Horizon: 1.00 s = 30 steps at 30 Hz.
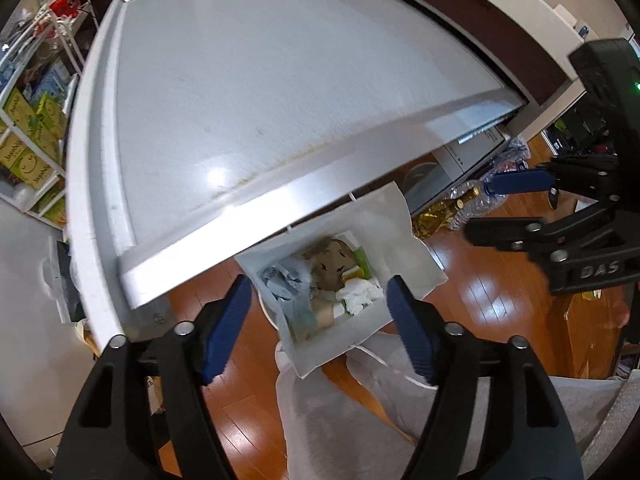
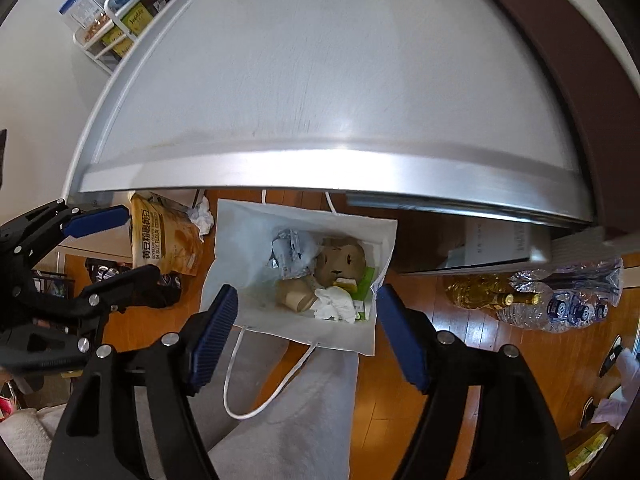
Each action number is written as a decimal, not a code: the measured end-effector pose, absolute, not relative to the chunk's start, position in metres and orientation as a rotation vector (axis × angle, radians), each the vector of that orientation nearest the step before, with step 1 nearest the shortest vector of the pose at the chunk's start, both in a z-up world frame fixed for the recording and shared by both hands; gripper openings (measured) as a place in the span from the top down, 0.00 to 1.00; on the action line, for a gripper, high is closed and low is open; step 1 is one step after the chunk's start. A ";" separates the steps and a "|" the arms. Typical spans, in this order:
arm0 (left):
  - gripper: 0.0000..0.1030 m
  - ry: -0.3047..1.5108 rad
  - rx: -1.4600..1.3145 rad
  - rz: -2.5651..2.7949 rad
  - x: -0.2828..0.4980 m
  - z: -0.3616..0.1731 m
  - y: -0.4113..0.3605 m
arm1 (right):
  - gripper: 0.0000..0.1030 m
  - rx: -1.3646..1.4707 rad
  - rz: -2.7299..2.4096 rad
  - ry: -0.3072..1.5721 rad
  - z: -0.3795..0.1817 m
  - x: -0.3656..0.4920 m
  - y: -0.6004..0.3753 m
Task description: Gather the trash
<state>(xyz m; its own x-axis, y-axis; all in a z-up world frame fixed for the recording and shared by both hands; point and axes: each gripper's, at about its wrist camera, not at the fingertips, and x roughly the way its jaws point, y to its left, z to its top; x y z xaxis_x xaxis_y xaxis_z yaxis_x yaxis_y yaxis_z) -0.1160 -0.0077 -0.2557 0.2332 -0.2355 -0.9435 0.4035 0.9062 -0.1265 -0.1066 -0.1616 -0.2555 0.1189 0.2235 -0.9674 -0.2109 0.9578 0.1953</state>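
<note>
A white paper bag (image 1: 404, 248) (image 2: 248, 232) stands open on the wooden floor just below the table's front edge. It holds crumpled trash: white tissue (image 1: 358, 295) (image 2: 334, 304), brown paper (image 2: 340, 260), grey foil (image 2: 292, 252). My left gripper (image 1: 318, 330) is open and empty, above the bag; it also shows in the right wrist view (image 2: 120, 240). My right gripper (image 2: 306, 334) is open and empty, above the bag; it also shows in the left wrist view (image 1: 508, 206).
The grey table top (image 1: 260, 92) (image 2: 320, 80) fills the upper view. A yellow snack bag (image 2: 164, 240) and a crumpled tissue (image 2: 202, 216) lie on the floor left of the bag. Bottles (image 2: 560, 300) lie to the right. A shelf rack (image 1: 32, 120) stands at left.
</note>
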 end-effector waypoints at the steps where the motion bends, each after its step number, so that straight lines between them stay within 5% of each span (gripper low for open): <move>1: 0.23 1.259 0.159 -0.433 -0.117 -0.253 -0.006 | 0.30 0.008 0.313 1.409 -0.249 -0.108 -0.164; 14: 0.12 1.209 0.126 -0.360 -0.115 -0.217 -0.002 | 0.17 0.010 0.276 1.348 -0.197 -0.116 -0.167; 30: 0.07 0.862 0.022 -0.218 -0.053 -0.103 0.010 | 0.04 0.033 0.133 0.857 -0.054 -0.058 -0.167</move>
